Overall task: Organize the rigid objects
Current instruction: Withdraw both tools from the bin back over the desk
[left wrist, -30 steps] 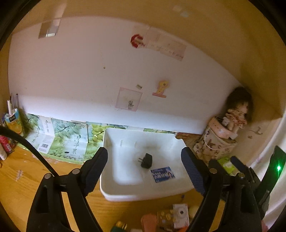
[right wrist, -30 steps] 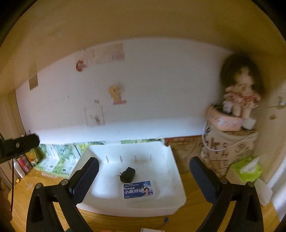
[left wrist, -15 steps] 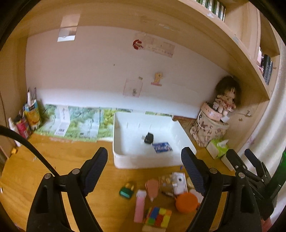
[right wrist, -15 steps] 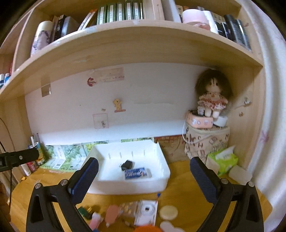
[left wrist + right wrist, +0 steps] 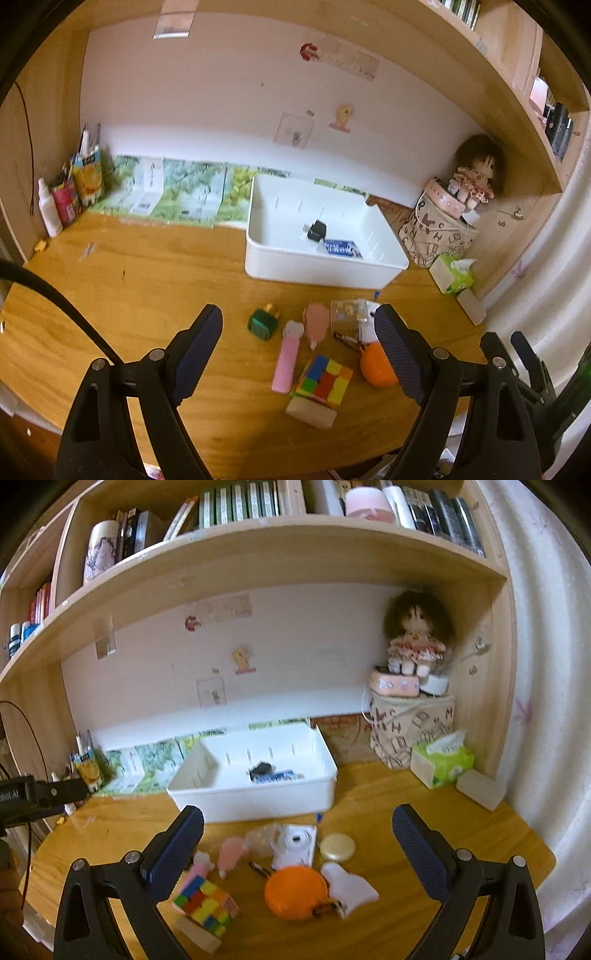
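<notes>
Premises: a home study nook, likely a child's room. A wooden bench (image 5: 388, 812) sits under a built-in wooden shelf (image 5: 258, 550) packed with books (image 5: 236, 502). A rag doll (image 5: 415, 638) sits on a patterned bag (image 5: 410, 723) in the corner, a tissue box (image 5: 441, 762) just beside the bag. Stickers (image 5: 341, 116) and small drawings are fixed to the white back wall. Toys, among them a puzzle cube (image 5: 323, 380), lie scattered near a white bin (image 5: 321, 266).

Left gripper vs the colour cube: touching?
Apart. In the left wrist view the left gripper has its fingers spread wide and empty, with bare desk visible between them and the cube.
</notes>
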Demonstrator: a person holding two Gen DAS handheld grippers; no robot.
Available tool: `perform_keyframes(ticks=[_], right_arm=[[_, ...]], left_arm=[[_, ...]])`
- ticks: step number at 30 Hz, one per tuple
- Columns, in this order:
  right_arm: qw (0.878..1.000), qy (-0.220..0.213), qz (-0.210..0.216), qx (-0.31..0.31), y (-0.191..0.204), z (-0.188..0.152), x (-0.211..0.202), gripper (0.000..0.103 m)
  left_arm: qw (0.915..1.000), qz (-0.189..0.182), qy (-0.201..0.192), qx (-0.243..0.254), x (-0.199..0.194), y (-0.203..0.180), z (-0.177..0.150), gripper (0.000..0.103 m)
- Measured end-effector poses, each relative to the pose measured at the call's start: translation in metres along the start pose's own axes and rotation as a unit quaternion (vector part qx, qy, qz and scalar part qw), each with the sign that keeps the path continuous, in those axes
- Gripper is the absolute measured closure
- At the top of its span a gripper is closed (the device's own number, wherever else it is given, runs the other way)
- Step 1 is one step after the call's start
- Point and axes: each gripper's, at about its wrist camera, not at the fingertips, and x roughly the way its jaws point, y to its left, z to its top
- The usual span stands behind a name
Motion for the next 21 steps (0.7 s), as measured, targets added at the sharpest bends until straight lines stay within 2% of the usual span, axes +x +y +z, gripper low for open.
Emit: perform_keyframes(ticks=[8, 10, 14, 21], right_arm=[[0.999, 0.046, 0.011, -0.023, -0.025, -0.017, 0.008, 0.001], [0.998, 0.055, 0.024, -0.026, -0.032, -0.02, 0.01, 0.001], [0.994, 0.086, 0.048, -0.051, -0.041, -0.028, 0.018, 0.001], [0.982, 0.12, 0.109, -0.1, -0.052, -0.032, 0.032, 0.001]], left_arm=[[0.9988, 0.022, 0.044, -0.008, 0.009, -0.013, -0.013, 0.016], [0.9973, 0.034, 0.063, -0.018, 0.013, -0.018, -0.017, 0.016], [0.9958, 0.021, 0.075, -0.047, 0.014, -0.025, -0.024, 0.016], [0.9909, 0.042, 0.105, -0.073, 0.028, -0.045, -0.035, 0.016]])
